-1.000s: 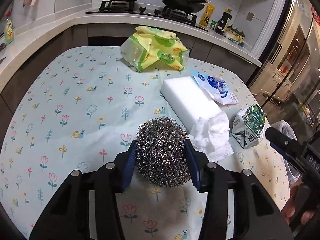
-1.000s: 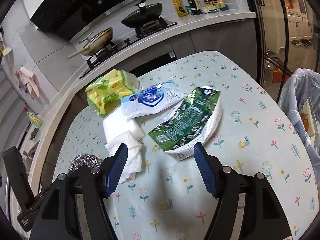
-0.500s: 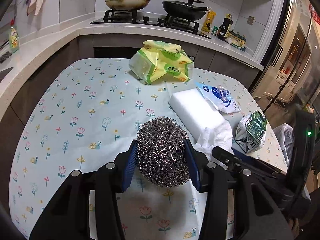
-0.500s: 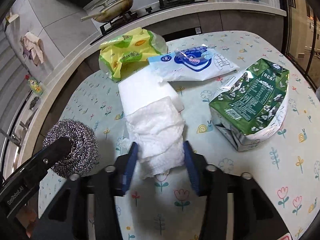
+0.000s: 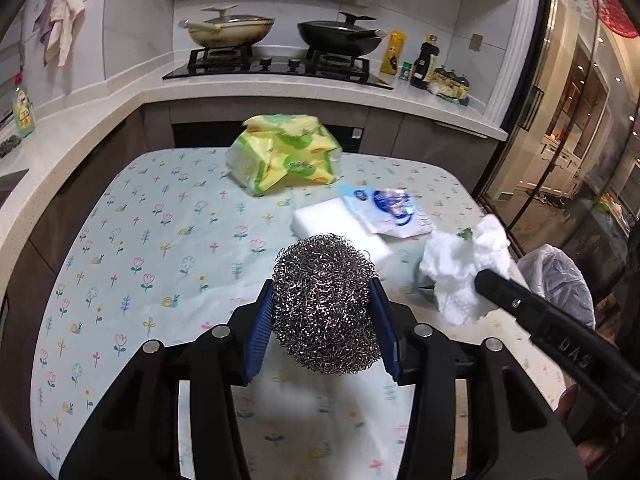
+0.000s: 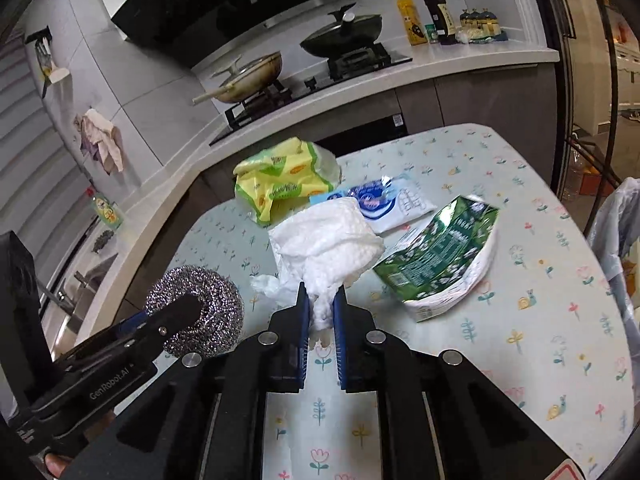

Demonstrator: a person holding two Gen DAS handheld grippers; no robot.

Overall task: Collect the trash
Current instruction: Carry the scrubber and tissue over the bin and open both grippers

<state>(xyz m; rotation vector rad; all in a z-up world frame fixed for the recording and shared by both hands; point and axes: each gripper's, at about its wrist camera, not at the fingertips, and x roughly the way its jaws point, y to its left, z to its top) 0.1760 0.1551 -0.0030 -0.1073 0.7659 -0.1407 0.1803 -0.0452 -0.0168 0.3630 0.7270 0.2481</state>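
A crumpled white paper towel hangs bunched from my right fingers, lifted clear of the table, its pinched end squeezed thin between them. A round steel-wool scrubber sits clamped between my left fingers, also raised. On the table lie a squashed green carton, a flat blue-and-white wrapper and a rumpled yellow-green bag.

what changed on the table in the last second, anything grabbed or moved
The right claw has just been closing and now pinches the crumpled paper towel, lifting it off the white sponge block. The left claw holds the steel wool scrubber as before. The packets on the table did not move.
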